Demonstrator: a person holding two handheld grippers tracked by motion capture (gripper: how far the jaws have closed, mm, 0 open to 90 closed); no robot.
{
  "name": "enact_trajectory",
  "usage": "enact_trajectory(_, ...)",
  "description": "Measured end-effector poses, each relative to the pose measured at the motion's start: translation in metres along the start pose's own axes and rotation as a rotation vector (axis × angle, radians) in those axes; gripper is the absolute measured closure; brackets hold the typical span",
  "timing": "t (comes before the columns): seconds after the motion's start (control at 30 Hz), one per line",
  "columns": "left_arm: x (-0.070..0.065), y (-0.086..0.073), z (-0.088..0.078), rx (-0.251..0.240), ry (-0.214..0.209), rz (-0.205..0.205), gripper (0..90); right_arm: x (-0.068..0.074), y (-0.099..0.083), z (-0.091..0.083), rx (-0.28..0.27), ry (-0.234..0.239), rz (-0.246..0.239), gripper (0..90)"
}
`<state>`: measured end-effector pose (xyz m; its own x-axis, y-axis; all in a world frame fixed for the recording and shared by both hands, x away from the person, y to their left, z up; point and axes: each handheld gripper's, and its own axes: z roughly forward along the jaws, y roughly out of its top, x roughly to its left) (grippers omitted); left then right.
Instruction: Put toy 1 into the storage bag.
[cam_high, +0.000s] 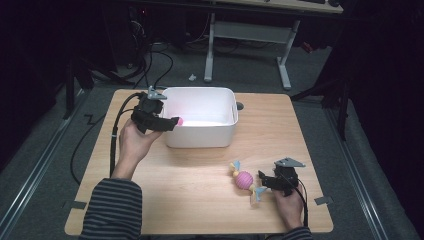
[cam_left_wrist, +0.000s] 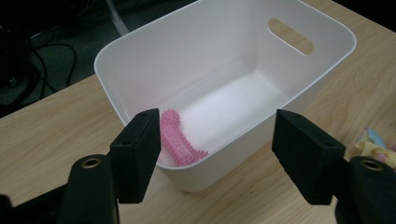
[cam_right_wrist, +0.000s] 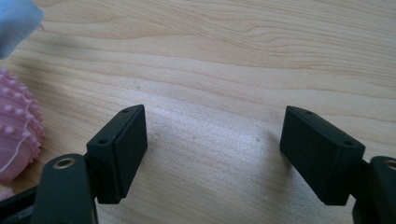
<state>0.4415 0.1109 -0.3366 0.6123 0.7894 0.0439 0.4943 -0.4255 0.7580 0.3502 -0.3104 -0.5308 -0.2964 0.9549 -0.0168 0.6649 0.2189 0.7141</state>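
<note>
The left hand-held gripper (cam_left_wrist: 215, 154) hangs over the near rim of the white bin (cam_left_wrist: 140, 51), jaws spread and empty, probably because the spiky pink toy (cam_left_wrist: 176, 140) lying inside the bin came from it. Right of the bin on the bench (cam_high: 200, 200), the right hand-held gripper (cam_high: 264, 179), also spread, sits beside a pink ball toy (cam_high: 244, 180), seemingly set to take it.

Bin (cam_high: 200, 130) sits toward the tabletop's (cam_high: 200, 200) back left with a spiky toy (cam_left_wrist: 177, 142) inside; the ball toy (cam_high: 244, 180) lies front right.
</note>
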Motion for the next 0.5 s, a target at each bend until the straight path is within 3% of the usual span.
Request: enact_trajectory(0.5, 0.003, -0.027, -0.020, -0.038, -0.007, -0.030, 32.4, 0.000, 0.000, 0.000, 0.000, 0.000, 0.000, 23.1)
